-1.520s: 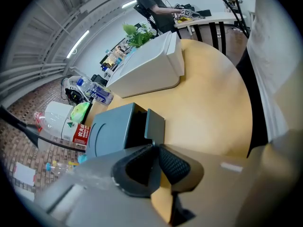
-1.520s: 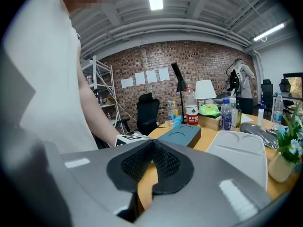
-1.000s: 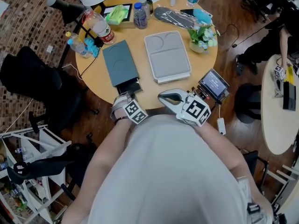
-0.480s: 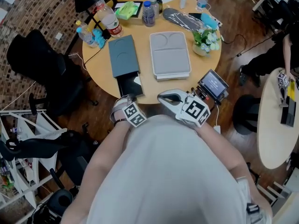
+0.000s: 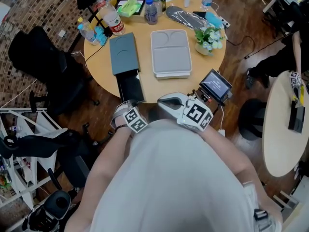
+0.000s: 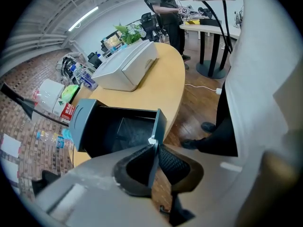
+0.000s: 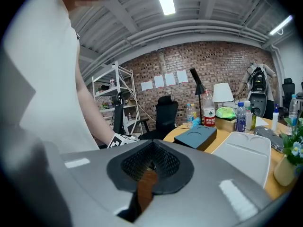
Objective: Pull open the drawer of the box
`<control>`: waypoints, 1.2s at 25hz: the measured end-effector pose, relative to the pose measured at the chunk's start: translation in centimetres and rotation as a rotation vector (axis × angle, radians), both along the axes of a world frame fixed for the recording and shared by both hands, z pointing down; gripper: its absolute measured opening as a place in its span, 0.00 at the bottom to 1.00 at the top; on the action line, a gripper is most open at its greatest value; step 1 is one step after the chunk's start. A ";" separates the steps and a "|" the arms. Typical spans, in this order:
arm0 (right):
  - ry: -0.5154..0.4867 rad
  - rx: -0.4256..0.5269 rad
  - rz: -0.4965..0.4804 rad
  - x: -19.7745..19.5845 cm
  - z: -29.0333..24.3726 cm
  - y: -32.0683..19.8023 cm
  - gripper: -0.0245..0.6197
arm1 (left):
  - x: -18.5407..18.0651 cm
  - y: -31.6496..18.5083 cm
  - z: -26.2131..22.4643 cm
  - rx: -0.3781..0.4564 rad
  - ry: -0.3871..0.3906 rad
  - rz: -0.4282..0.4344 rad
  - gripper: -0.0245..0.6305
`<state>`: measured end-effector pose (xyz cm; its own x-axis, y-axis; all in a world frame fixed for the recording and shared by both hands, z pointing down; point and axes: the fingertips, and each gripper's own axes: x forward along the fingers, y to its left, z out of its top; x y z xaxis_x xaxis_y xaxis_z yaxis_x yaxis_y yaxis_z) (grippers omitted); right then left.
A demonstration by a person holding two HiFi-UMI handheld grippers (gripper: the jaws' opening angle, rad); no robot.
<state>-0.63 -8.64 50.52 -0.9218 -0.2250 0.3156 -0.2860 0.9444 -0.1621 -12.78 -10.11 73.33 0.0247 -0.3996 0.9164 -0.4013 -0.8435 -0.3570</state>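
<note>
Table (image 5: 145, 83) read as a clock, 6 = operator's side. The drawer (image 5: 129, 87) is out of the dark box (image 5: 123, 56); its front is past the rim at 7, over open floor, operator's body close behind. L gripper (image 6: 154, 162) clamps the drawer front. R gripper (image 7: 150, 167): jaws together, empty, at 6. Count: 2 boxes, incl. light grey box (image 5: 170, 52); 1 drawer; 2 grippers.

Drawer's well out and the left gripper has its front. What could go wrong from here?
The drawer overhangs the edge of the table, its outer end held only by the left gripper pinching its thin front wall; pulled free of the box, it could drop. The right gripper is shut, empty and off the box, so the box may slide toward the edge.
</note>
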 end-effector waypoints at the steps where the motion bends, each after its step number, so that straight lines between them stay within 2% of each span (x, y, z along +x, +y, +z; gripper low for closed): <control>1: -0.008 0.001 0.000 0.2 -0.1 0.0 0.04 | 0.1 0.0 0.1 -0.002 -0.002 -0.004 0.10; 10: 0.024 -0.025 -0.004 2.7 -0.4 0.9 0.04 | 0.3 0.1 0.0 0.017 0.001 -0.070 0.13; 15: -0.043 0.022 -0.020 2.4 -0.6 1.5 0.04 | 0.0 0.7 -1.7 0.061 0.025 -0.120 0.13; 20: -0.016 0.018 -0.033 3.4 0.2 2.6 0.04 | 0.8 2.2 -3.9 0.105 0.108 -0.197 0.13; 26: -0.061 -0.002 -0.038 4.0 -0.1 4.0 0.04 | 2.5 5.0 -7.4 0.207 0.213 -0.251 0.06; 30: -0.036 0.002 -0.050 4.7 0.6 4.7 0.04 | 4.3 7.5 -9.1 0.235 0.320 -0.319 0.05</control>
